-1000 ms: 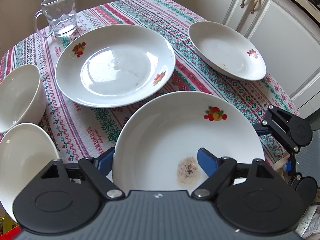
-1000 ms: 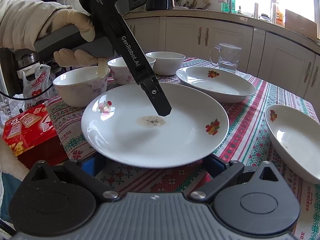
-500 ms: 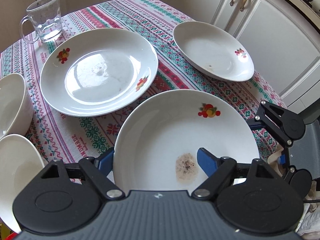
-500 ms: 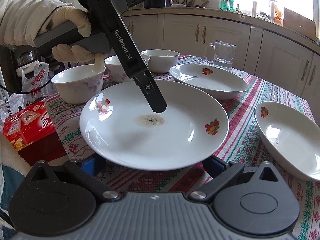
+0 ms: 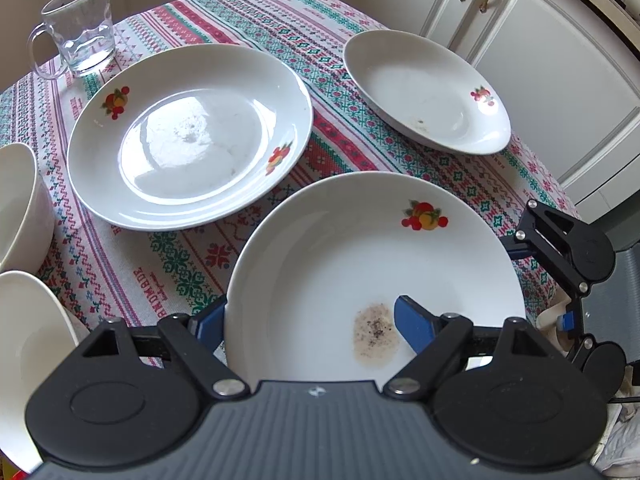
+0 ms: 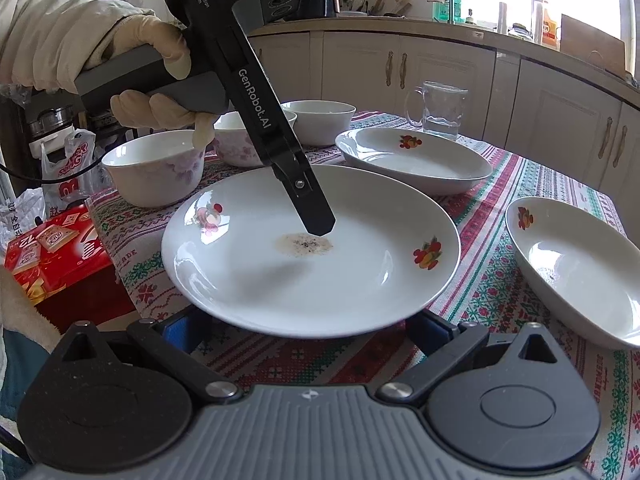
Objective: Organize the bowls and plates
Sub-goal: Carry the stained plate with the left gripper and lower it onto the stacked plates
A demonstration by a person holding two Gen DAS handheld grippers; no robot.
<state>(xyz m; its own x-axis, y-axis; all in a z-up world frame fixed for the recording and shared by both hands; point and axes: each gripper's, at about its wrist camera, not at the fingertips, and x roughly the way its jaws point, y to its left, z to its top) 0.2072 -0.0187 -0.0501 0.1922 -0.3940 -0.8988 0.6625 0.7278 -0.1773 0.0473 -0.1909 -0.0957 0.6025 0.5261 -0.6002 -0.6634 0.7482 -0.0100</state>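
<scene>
My left gripper (image 5: 312, 320) is shut on the near rim of a white plate (image 5: 360, 264) with a fruit print and a food stain, one finger above it and one below. The plate is held above the tablecloth; it also shows in the right wrist view (image 6: 360, 272). My right gripper (image 6: 308, 328) is open, its fingers under the plate's near edge, not touching it that I can see. A large white plate (image 5: 192, 136) lies at the centre of the table. A deeper plate (image 5: 424, 92) lies at the far right.
A glass mug (image 5: 80, 28) stands at the far left. White bowls (image 5: 16, 204) sit along the left edge, several in the right wrist view (image 6: 156, 168). A red box (image 6: 52, 252) lies off the table's corner. Kitchen cabinets (image 5: 540, 80) stand behind.
The held plate has risen slightly and drifted right, toward the table's near right edge. The left gripper stays shut on it. The right gripper stays under its edge.
</scene>
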